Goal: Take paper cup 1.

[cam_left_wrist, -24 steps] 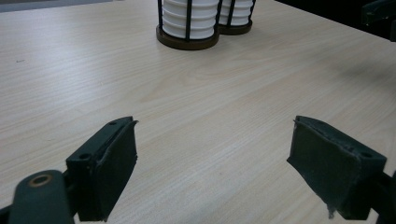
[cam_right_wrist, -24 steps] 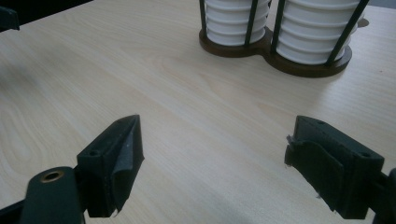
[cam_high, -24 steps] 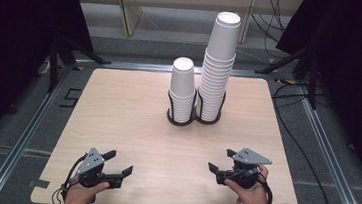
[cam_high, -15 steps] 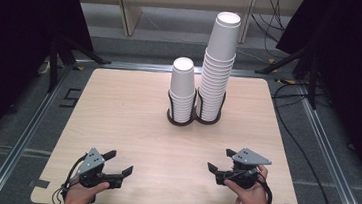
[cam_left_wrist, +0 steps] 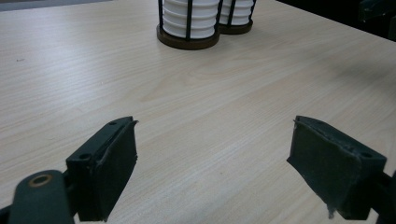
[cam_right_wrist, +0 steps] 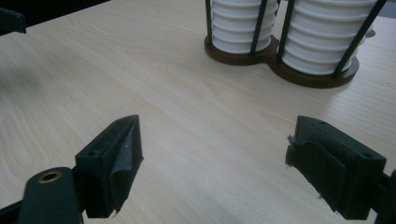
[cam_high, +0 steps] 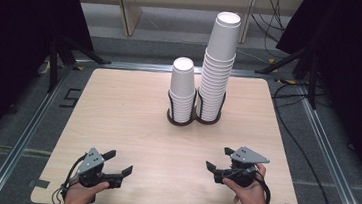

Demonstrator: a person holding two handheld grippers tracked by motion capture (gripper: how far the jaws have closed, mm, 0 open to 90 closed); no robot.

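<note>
While both hands rest low at the near edge of the surface (cam_high: 118, 106), nothing is gripped, so the work looks to be at its starting step. The left tool (cam_high: 116, 165) and the right tool (cam_high: 217, 164) each stand with jaws spread and empty, and each gripper view looks along its jaws at bare wood between them. Well ahead, at the middle of the surface, a dark twin rack (cam_high: 193, 119) holds two stacks of white paper cups: the short stack (cam_high: 182, 88) on the left, the tall stack (cam_high: 219, 68) touching it on the right. The next move probably calls for one tool to rise and reach forward to the rim of a stack's top cup, then close gently on its thin wall so only one cup lifts free.
</note>
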